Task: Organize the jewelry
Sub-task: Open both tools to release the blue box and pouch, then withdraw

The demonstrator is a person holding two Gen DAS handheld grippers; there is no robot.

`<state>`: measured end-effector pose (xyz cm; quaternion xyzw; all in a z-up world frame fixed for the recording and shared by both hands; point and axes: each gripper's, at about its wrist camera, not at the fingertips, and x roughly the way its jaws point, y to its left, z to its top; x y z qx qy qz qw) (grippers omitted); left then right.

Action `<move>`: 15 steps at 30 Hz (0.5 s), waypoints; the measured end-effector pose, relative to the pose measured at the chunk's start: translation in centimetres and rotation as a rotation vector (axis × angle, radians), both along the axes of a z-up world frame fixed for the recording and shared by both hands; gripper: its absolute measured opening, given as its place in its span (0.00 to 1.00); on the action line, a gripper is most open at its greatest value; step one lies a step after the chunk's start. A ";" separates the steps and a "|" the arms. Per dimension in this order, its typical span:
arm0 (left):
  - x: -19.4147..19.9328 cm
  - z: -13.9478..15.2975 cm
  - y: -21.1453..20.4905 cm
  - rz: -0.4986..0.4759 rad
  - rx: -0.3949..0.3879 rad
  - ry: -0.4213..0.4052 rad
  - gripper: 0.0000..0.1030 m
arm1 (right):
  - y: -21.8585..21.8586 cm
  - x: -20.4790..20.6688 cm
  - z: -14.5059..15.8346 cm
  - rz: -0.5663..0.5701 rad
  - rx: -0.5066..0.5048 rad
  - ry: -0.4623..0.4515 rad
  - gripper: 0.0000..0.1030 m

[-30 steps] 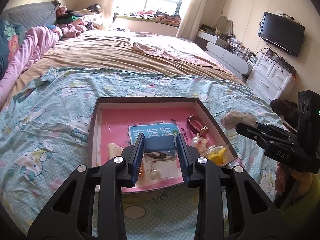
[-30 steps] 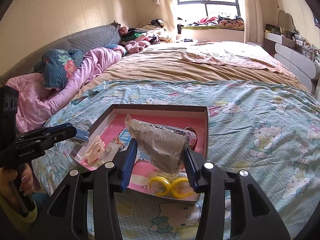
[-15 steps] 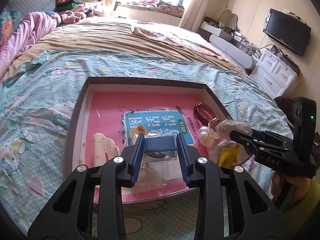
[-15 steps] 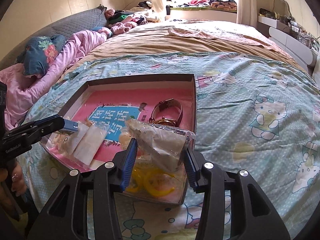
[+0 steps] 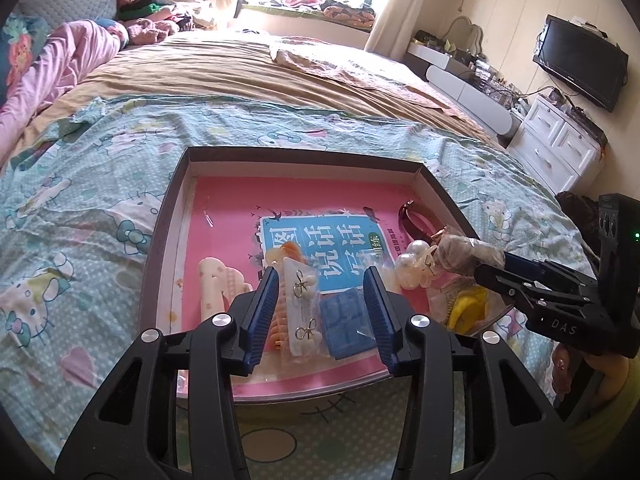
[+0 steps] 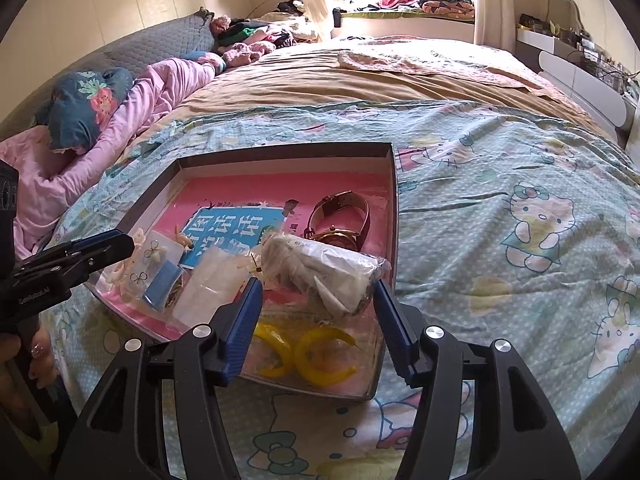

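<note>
A shallow tray [image 5: 304, 151] with a pink floor lies on the bed. My left gripper [image 5: 320, 280] hovers over its near edge with its jaws opening. A clear earring packet [image 5: 304, 308] and a blue card [image 5: 346, 328] lie on the tray floor between the pads, touched by neither. My right gripper [image 6: 317, 285] is over the tray's [image 6: 280, 150] near right corner, jaws opening too. A crumpled clear bag [image 6: 320, 268] rests there between its fingers, above yellow hoops [image 6: 320, 356]. A brown watch [image 6: 340, 216] lies behind it.
A pearl clip [image 5: 416, 268] and a cream hair clip [image 5: 216, 288] also lie in the tray. The bed's cartoon-cat cover [image 6: 520, 240] spreads all around. Pink bedding [image 6: 160, 88] is at the far left, white drawers [image 5: 560, 148] and a TV [image 5: 580, 60] at the right.
Both grippers came down onto the tray and their jaws widened. The earring packet and the crumpled bag, gripped before, now lie loose in the tray.
</note>
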<state>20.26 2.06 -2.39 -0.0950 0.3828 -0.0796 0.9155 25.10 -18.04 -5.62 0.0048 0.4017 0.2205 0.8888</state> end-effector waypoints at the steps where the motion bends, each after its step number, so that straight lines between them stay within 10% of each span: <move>1: -0.1 0.0 0.0 0.000 -0.002 -0.002 0.35 | -0.1 -0.2 0.2 0.000 0.001 -0.003 0.56; 6: -0.6 0.4 0.1 0.008 -0.004 -0.008 0.35 | -0.3 -1.5 1.7 0.004 0.003 -0.043 0.66; 15: -3.4 2.8 0.7 0.029 -0.006 -0.045 0.68 | -1.0 -5.6 5.4 0.011 0.020 -0.135 0.90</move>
